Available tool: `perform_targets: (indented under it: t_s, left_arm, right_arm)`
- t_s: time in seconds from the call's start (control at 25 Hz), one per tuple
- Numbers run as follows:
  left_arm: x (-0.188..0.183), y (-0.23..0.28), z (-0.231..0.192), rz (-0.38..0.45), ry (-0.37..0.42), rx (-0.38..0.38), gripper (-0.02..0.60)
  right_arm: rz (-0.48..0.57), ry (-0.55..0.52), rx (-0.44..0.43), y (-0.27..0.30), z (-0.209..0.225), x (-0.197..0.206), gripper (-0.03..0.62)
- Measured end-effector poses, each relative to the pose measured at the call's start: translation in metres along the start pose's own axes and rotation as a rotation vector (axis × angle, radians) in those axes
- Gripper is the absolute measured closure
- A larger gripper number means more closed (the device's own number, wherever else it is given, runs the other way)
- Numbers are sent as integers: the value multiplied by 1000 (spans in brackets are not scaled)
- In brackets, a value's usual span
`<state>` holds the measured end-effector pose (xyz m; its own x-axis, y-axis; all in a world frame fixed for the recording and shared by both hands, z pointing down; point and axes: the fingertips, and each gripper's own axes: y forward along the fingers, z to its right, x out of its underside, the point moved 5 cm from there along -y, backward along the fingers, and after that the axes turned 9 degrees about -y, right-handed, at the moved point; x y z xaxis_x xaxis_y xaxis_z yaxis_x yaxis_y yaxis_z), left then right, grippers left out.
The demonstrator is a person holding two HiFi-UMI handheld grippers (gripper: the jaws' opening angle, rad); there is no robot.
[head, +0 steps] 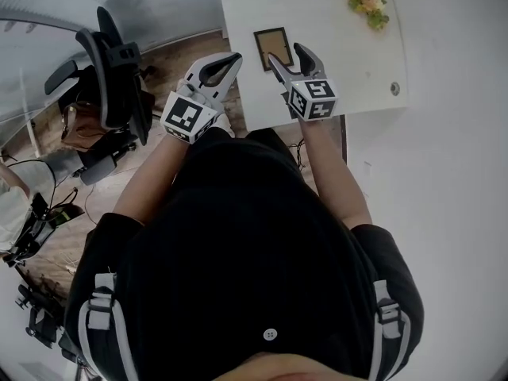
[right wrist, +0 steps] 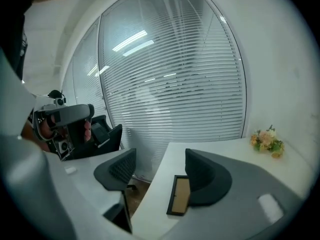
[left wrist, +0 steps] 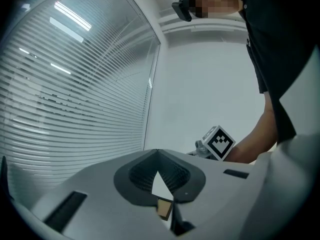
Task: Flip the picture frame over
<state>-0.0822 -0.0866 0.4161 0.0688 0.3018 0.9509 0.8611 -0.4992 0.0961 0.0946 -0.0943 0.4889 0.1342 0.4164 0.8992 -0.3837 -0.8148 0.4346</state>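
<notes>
A picture frame [head: 272, 48] with a dark border and a tan panel lies flat on the white table [head: 341, 54], near its left edge. My right gripper [head: 286, 54] hovers at the frame's near side with its jaws open. In the right gripper view the frame [right wrist: 181, 194] lies ahead on the table, partly hidden behind the right jaw, and nothing is between the pads. My left gripper [head: 235, 57] is just off the table's left edge, its jaw tips together. Through the small gap below those tips [left wrist: 158, 153] a sliver of the frame [left wrist: 163, 208] shows.
A small bunch of flowers [head: 369, 6] lies at the table's far right corner, and a small round object [head: 394, 89] near the front right edge. A black office chair [head: 111, 70] stands on the wooden floor to the left. Window blinds [right wrist: 170, 94] run behind the table.
</notes>
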Motion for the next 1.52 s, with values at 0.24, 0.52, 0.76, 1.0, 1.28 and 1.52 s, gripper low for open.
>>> perform_targets:
  t_s: [0.24, 0.52, 0.76, 1.0, 1.28, 1.52]
  left_arm:
    - [10, 18, -14, -5, -15, -59, 574]
    - [19, 40, -26, -4, -15, -101, 575]
    - [36, 50, -40, -3, -22, -115, 574]
    - [53, 55, -55, -20, -44, -130, 575]
    - [66, 60, -65, -37, -59, -130, 574]
    - [75, 61, -73, -39, -87, -130, 575]
  right_arm:
    - [-111, -22, -30, 38, 15, 28, 303]
    - [-252, -42, -49, 73, 16, 69, 335]
    - [-343, -56, -41, 97, 12, 99, 375]
    - [-409, -36, -11, 116, 14, 120, 401]
    - [-493, -6, 4, 129, 14, 142, 428]
    - [-519, -16, 19, 138, 9, 155, 450]
